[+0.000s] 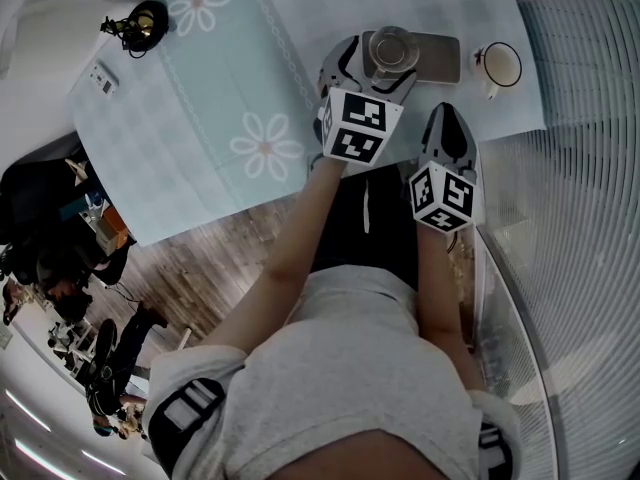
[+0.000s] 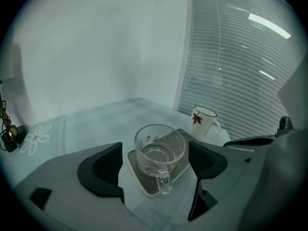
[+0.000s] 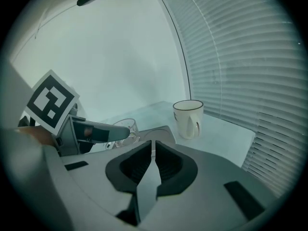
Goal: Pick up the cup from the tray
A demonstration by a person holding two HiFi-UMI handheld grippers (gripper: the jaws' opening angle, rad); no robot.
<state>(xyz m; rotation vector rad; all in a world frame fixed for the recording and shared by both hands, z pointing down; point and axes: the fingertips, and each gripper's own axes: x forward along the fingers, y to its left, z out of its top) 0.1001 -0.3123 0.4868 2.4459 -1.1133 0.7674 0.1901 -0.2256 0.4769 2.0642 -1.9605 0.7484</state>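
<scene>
A clear glass cup (image 1: 392, 53) (image 2: 160, 150) with small coloured dots stands upright on a small grey tray (image 1: 440, 58) (image 2: 138, 178), its handle toward me. My left gripper (image 1: 372, 76) (image 2: 154, 165) is open around it, one jaw on each side, with gaps between the pads and the glass. My right gripper (image 1: 447, 116) (image 3: 153, 148) is shut with nothing in it, hovering just right of the left one, near the table's front edge. The right gripper view also catches the cup (image 3: 126, 131), partly behind a left finger (image 3: 103, 133).
A white mug (image 1: 502, 66) (image 2: 204, 121) (image 3: 188, 119) with a dark rim stands right of the tray. The pale checked tablecloth (image 1: 200, 98) has daisy prints. A dark ornament (image 1: 140, 26) sits far left. Window blinds (image 1: 590, 168) run along the right.
</scene>
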